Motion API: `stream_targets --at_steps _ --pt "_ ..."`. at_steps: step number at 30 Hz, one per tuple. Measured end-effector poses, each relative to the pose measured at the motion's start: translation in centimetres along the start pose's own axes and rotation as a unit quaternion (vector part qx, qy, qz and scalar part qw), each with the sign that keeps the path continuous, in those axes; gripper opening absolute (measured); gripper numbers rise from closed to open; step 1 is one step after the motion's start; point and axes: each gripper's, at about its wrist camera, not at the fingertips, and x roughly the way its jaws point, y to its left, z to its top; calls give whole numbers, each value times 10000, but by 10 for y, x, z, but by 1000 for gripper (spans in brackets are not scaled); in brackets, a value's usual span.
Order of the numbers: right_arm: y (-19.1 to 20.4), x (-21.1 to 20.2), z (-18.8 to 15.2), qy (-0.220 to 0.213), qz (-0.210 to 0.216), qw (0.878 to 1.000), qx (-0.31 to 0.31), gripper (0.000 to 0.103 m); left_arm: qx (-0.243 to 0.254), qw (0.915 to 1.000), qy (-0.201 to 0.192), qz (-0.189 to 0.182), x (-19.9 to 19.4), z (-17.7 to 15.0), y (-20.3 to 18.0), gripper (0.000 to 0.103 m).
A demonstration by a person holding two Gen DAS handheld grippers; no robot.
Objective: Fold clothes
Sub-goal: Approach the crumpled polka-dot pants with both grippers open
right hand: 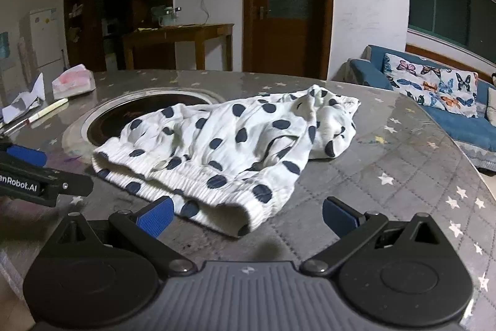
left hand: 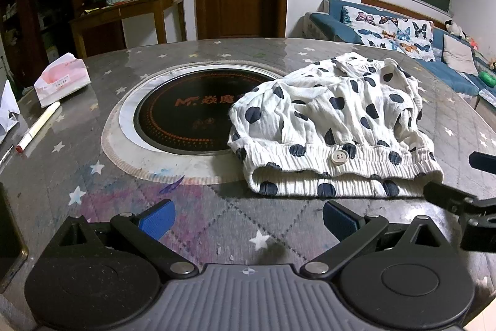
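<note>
Your left hand-held gripper and right hand-held gripper are both spread wide, holding nothing. The spotted shorts lie crumpled on the worktop, partly covering the round cooktop, waistband toward you.

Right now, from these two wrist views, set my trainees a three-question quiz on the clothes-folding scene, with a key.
1. True or false: the left gripper is clamped on the spotted shorts.
2. What does the shorts' far left edge overlap? A) the tissue pack B) the round cooktop C) the pen
3. Fill in: the right gripper faces the shorts' ____ end.

Key: 1 false, both grippers are open and hold nothing; 2 B; 3 waistband.
</note>
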Motion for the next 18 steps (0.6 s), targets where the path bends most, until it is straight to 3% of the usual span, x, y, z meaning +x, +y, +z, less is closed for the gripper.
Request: stream_targets --at_steps 18 --pt "8 5 -8 211 37 9997 65 103 11 10000 96 20 -2 -8 0 103"
